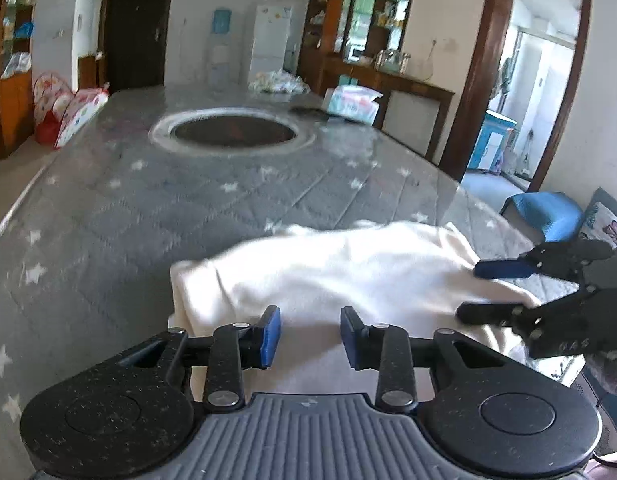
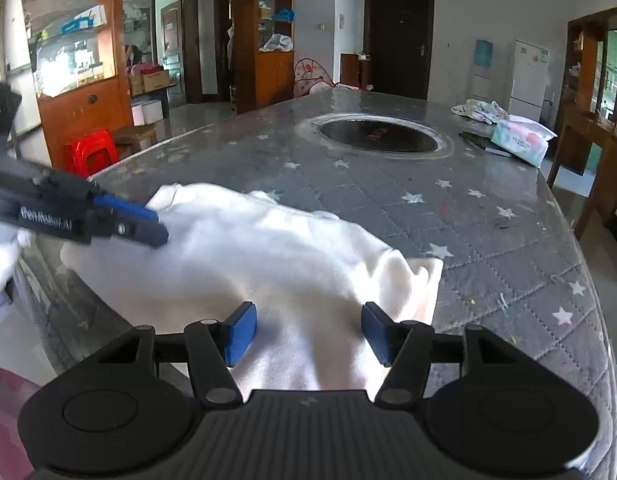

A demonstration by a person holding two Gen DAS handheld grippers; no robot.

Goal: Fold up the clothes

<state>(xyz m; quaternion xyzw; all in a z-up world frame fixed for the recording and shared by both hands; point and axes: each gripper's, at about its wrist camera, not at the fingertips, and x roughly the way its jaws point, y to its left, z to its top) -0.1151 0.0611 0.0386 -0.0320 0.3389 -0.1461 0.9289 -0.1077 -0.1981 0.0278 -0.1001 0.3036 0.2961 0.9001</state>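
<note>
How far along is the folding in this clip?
Done: the white garment lies bunched on the table, apparently folded over once. In hand: nothing; the left hand-held gripper and right hand-held gripper are open over its near edge. Left: flattening and further folds.

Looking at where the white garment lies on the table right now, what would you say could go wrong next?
1. The white garment drapes over the near table edge, so it may slide off.
2. Both the left tongs and the right tongs are open with nothing gripped, so a fold could start on loose, bunched cloth and come out uneven.
</note>
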